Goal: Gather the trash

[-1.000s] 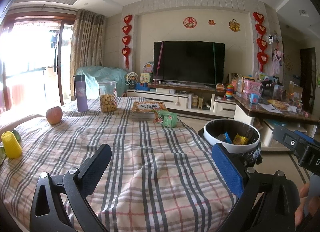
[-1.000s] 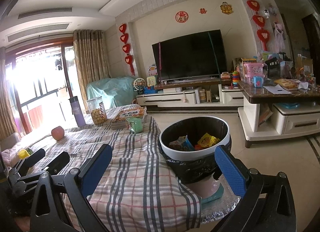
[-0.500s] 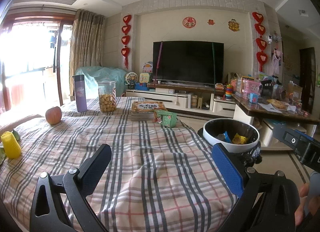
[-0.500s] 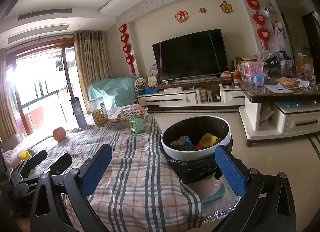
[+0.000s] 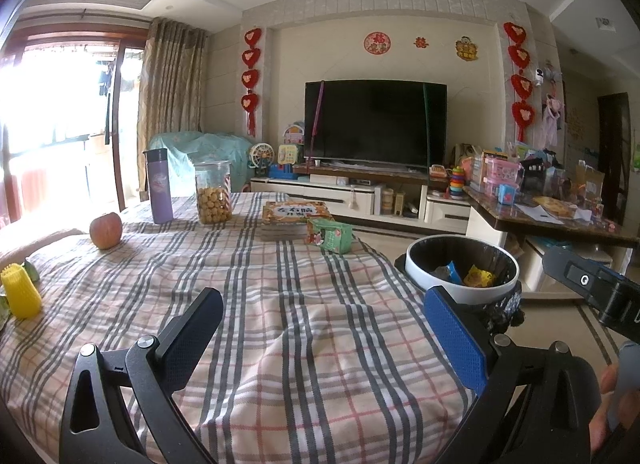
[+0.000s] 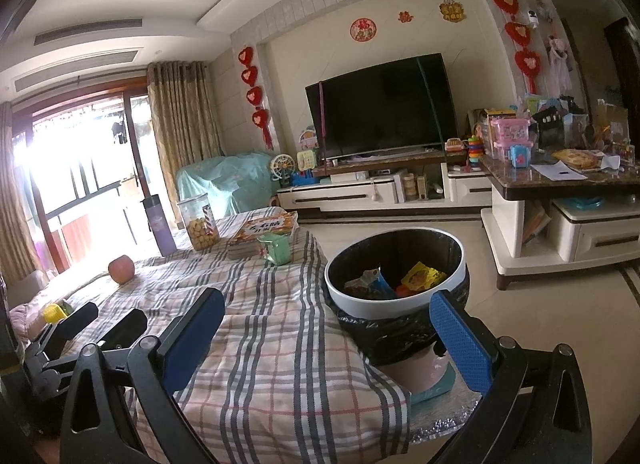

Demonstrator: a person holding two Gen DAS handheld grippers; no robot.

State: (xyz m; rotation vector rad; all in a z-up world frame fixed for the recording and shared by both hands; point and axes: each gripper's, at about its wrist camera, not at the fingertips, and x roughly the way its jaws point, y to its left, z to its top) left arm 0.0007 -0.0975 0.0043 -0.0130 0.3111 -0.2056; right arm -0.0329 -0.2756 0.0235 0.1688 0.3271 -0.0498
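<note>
A plaid-covered bench [image 5: 280, 304] fills the near scene. Just beside its right edge stands a black-lined trash bin [image 6: 394, 264] holding what look like snack wrappers [image 6: 422, 274]. Both the left hand-held gripper [image 5: 324, 328] and right hand-held gripper [image 6: 328, 328] hover spread and empty. A green carton [image 5: 330, 236] lies on the far bench.

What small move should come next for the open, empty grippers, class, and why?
Probably reach the right gripper forward toward the crumpled green packet beside the books. Both grippers are open and hold nothing, the bin already has wrappers in it, and that packet looks like the only trash on the checked cloth.
</note>
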